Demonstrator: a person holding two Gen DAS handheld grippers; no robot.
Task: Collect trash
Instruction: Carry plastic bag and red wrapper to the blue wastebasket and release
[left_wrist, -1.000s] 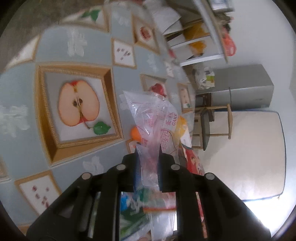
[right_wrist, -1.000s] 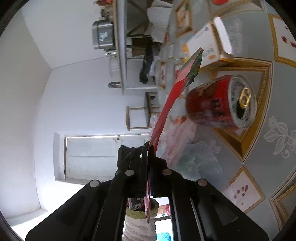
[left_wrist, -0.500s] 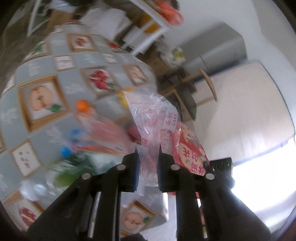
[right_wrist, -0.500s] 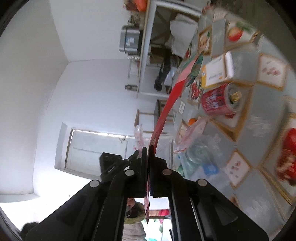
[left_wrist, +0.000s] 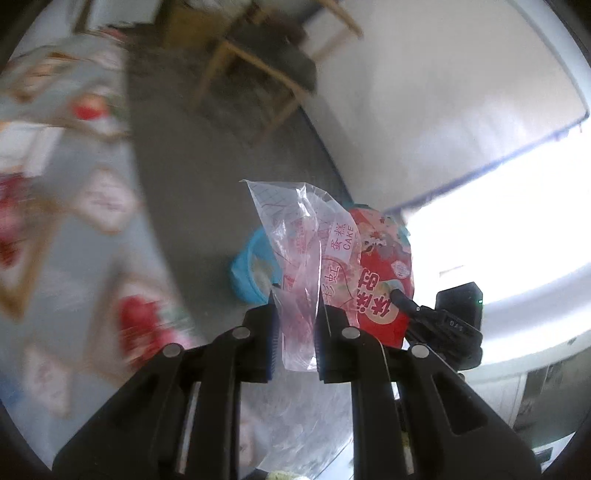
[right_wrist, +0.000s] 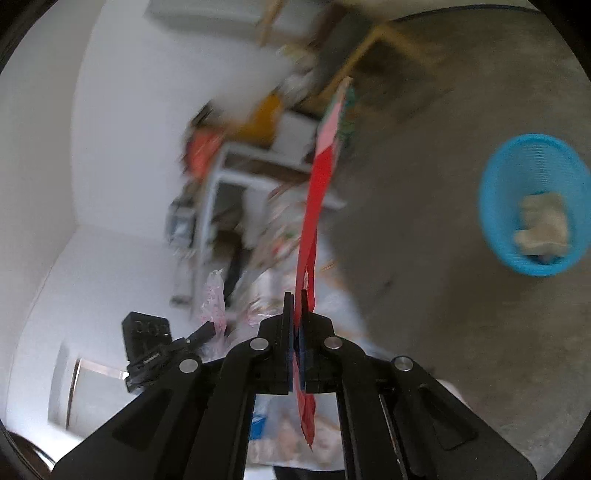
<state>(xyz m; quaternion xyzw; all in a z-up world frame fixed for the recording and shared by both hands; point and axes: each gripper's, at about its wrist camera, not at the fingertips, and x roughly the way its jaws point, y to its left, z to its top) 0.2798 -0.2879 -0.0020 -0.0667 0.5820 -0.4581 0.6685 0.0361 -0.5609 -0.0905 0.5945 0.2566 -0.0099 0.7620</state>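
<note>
My left gripper (left_wrist: 295, 314) is shut on a clear plastic cake wrapper (left_wrist: 306, 243) with pink print, held in the air above the floor. My right gripper (right_wrist: 297, 314) is shut on a flat red snack packet (right_wrist: 317, 192), seen edge-on; the packet also shows in the left wrist view (left_wrist: 380, 273), with the right gripper beside it (left_wrist: 443, 325). A blue plastic basket (right_wrist: 495, 206) stands on the grey floor with a crumpled pale tissue (right_wrist: 543, 229) inside; in the left wrist view the basket (left_wrist: 243, 269) is partly hidden behind the wrapper.
The table with the fruit-pattern cloth (left_wrist: 55, 221) lies at the left, blurred. A wooden chair (left_wrist: 266, 62) stands on the concrete floor (right_wrist: 443, 314) beyond. A cluttered shelf (right_wrist: 229, 173) stands by the white wall.
Both grippers have swung away from the table and now hold their wrappers over the floor near the blue basket. The can and box on the table are out of view.
</note>
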